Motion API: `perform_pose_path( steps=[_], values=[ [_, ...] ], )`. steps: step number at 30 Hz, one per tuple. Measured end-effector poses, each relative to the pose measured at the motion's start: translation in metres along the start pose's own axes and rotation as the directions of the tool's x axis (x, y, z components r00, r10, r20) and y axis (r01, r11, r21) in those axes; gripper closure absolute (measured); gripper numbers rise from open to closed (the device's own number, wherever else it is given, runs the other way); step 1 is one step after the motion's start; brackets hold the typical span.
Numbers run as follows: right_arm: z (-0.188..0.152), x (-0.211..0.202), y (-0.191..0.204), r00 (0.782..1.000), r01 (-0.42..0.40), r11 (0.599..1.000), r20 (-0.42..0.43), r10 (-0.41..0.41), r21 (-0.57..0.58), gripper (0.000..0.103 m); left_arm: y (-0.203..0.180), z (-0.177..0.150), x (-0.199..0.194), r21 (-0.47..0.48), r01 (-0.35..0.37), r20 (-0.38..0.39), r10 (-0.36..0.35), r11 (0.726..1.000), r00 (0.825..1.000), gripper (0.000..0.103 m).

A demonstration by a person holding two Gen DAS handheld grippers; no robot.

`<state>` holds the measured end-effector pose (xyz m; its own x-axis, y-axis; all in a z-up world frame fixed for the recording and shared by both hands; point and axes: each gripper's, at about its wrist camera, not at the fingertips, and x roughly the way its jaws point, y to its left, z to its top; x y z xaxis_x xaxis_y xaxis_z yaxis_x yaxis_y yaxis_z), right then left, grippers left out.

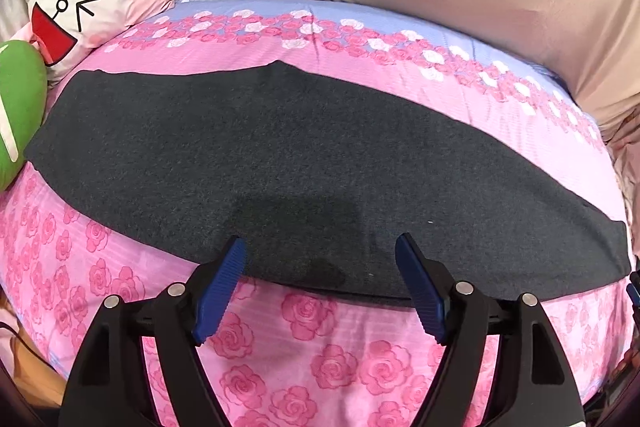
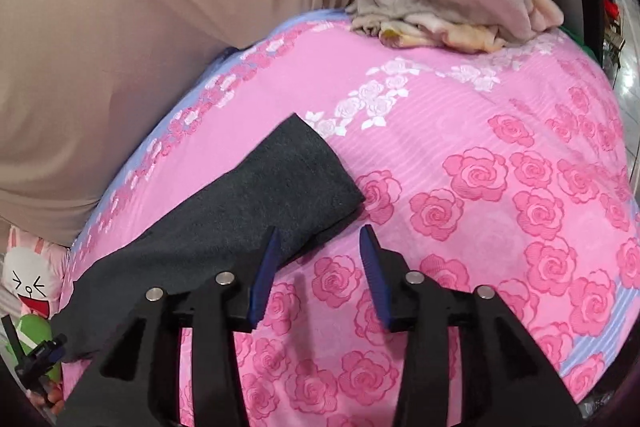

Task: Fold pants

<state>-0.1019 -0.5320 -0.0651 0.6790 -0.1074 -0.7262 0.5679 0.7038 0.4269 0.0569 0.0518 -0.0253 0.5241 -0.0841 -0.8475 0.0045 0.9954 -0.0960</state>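
our left gripper (image 1: pixel 320 255) hangs spread, empty, over the near edge of the dark pants (image 1: pixel 280 163), which lie flat across the rose bedspread (image 1: pixel 320 347). our right gripper (image 2: pixel 318 241) gapes beside their end.

Evenly lit, bright and soft, with no glare. Strong fisheye bending in both views, curving the pink rose bedsheet (image 1: pixel 340 339) into a dome, with dark vignette at the corners. Faint shadow of the left gripper (image 1: pixel 320 263) cast on the dark grey pants (image 1: pixel 280 147), suggesting light from above. Sharp focus at centre; slight softness toward the rims, noticeably over the beige curtain (image 2: pixel 100 47).
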Motion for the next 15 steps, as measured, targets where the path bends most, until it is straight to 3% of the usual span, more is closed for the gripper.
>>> perform_pose_path(
  steps=[2,5,9,13,14,15],
  values=[
    [0.004,-0.002,0.001,0.999,0.031,0.999,0.026,-0.032,0.026,0.062,0.011,0.001,0.004,-0.029,-0.027,-0.009,0.027,0.999,1.000,0.029],
    [0.016,-0.017,0.033,0.994,0.021,0.994,0.111,-0.009,-0.110,0.063,0.026,0.002,0.005,-0.053,-0.047,-0.012,0.046,0.997,0.999,0.029],
    [0.048,0.019,0.069,0.999,0.046,0.953,0.034,-0.037,-0.298,0.057,0.038,0.003,0.009,-0.055,-0.085,-0.016,0.084,0.995,0.996,0.029],
    [0.064,0.079,0.076,0.985,0.137,0.917,-0.046,-0.166,-0.376,0.058,0.040,0.001,0.008,-0.056,-0.083,-0.018,0.082,0.995,0.996,0.029],
    [0.064,0.091,0.077,0.979,0.157,0.906,-0.061,-0.196,-0.392,0.060,0.041,0.001,0.008,-0.053,-0.083,-0.019,0.082,0.995,0.996,0.029],
    [0.061,0.095,0.076,0.976,0.168,0.897,-0.060,-0.210,-0.409,0.070,0.041,0.001,0.009,-0.051,-0.085,-0.021,0.084,0.995,0.996,0.029]
  ],
)
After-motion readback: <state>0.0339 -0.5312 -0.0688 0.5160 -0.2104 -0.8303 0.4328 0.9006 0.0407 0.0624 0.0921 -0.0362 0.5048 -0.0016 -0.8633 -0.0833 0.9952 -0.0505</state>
